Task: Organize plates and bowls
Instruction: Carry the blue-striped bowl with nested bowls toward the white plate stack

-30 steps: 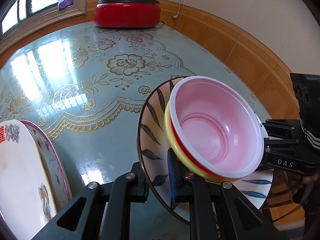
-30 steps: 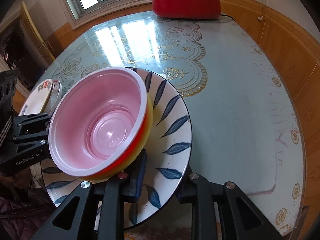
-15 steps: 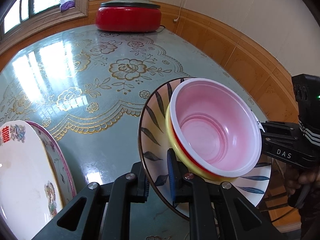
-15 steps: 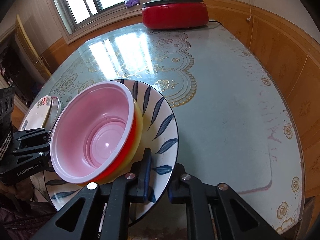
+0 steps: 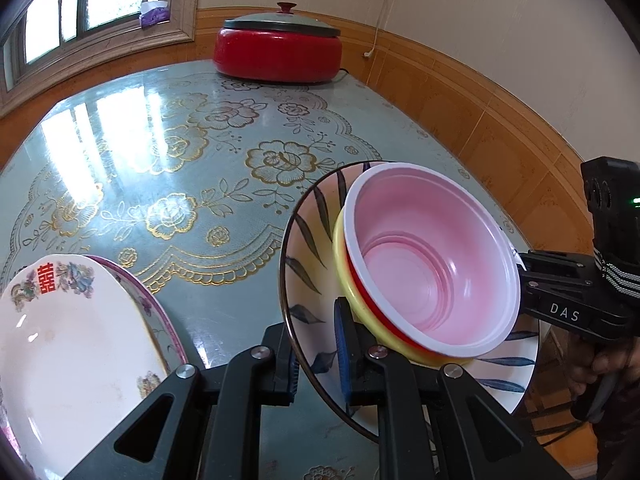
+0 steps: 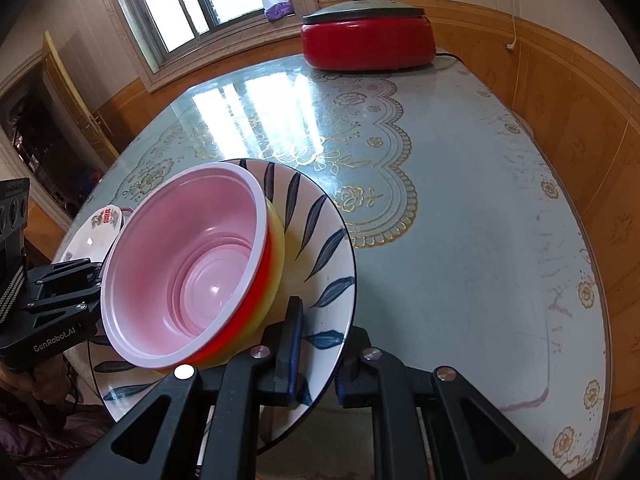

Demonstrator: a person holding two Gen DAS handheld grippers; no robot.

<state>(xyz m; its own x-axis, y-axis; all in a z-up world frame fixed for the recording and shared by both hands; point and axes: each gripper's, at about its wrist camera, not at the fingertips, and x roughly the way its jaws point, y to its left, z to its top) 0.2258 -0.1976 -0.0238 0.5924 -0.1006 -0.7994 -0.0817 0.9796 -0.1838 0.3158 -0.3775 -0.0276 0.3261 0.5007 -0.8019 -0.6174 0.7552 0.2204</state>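
Observation:
A white plate with blue leaf marks [image 5: 310, 236] [image 6: 320, 240] carries a stack of bowls [image 5: 432, 272] [image 6: 188, 264]: pink inside, white rim, red and yellow below. My left gripper [image 5: 316, 340] is shut on the plate's left rim. My right gripper [image 6: 318, 356] is shut on the opposite rim. Each view shows the other gripper across the plate: the right gripper [image 5: 528, 284] and the left gripper [image 6: 94, 280]. The plate hangs between them over the table's near edge.
Two stacked white plates with flower prints [image 5: 72, 340] [image 6: 96, 232] lie at the table's near left. A red electric pot with a grey lid [image 5: 276, 56] [image 6: 366, 44] stands at the far end of the glass-topped table [image 5: 160, 160]. Wood-panelled walls run close along the right.
The right gripper's jaws have closed onto the plate's rim. The plate with the bowls has come up a little, and both views now look higher across the table.

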